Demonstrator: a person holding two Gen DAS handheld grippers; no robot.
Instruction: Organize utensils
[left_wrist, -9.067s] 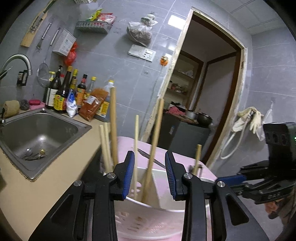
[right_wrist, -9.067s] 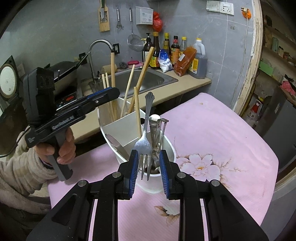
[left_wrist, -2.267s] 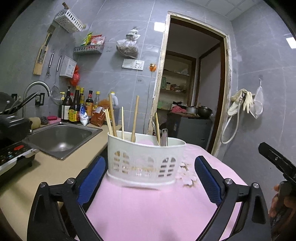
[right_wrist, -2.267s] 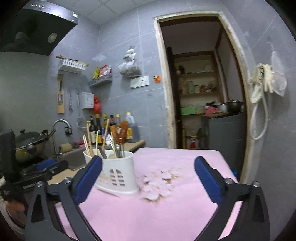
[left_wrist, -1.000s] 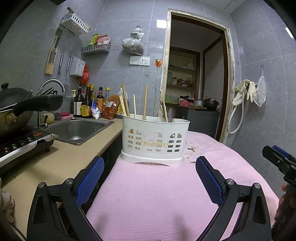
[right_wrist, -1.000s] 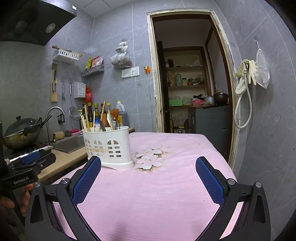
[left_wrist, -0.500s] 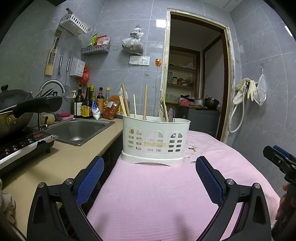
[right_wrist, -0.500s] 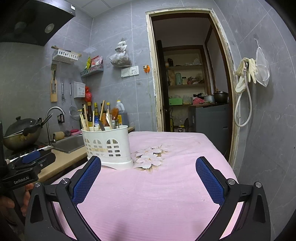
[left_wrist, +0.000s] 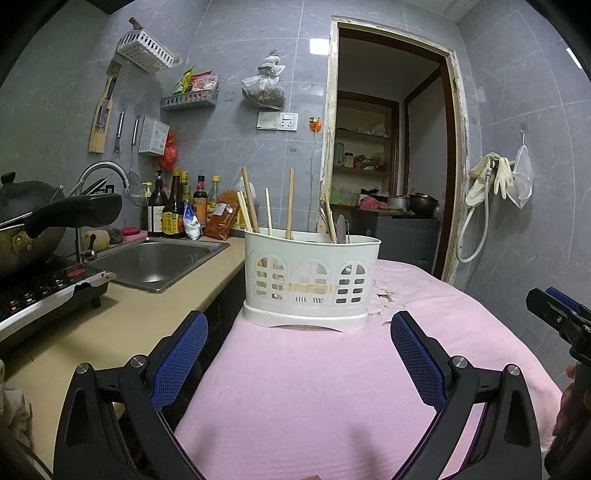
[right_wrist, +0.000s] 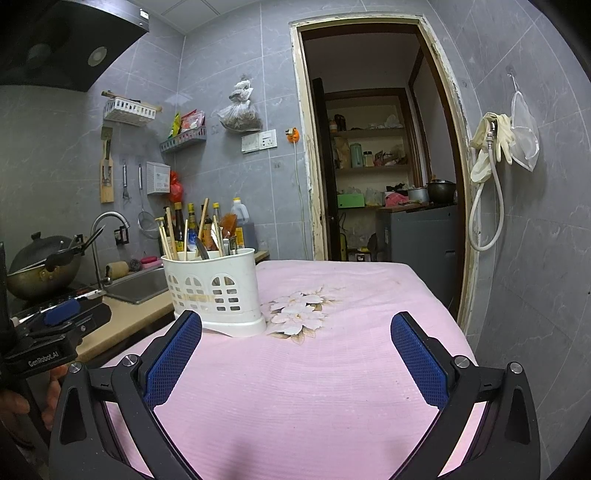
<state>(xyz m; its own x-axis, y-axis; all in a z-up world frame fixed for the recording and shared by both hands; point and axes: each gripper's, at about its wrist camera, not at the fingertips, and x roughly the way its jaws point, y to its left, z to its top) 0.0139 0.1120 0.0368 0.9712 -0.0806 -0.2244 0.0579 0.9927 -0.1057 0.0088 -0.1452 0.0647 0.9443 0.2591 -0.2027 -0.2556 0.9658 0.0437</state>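
A white plastic utensil caddy (left_wrist: 312, 280) (right_wrist: 214, 291) stands on the pink tablecloth (left_wrist: 332, 387) (right_wrist: 332, 369). Wooden chopsticks (left_wrist: 251, 206) (right_wrist: 168, 230) rise from its left compartment, and metal cutlery (left_wrist: 341, 229) (right_wrist: 201, 247) stands in the right one. My left gripper (left_wrist: 299, 354) hovers low over the cloth in front of the caddy, wide open and empty. My right gripper (right_wrist: 295, 354) is also wide open and empty, with the caddy ahead on its left. Each gripper shows at the edge of the other's view.
A beige counter (left_wrist: 122, 325) with a steel sink (left_wrist: 159, 258), sauce bottles (left_wrist: 177, 210) and a wok (left_wrist: 26, 221) on an induction cooker (left_wrist: 48, 288) lies left of the table. Behind is a grey tiled wall and an open doorway (right_wrist: 380, 166). A hand (right_wrist: 22, 398) holds the left gripper.
Over the last second both grippers barely moved and stayed open. Nine seconds ago they were narrowed over the caddy, the right one around a fork; both have since pulled back and opened.
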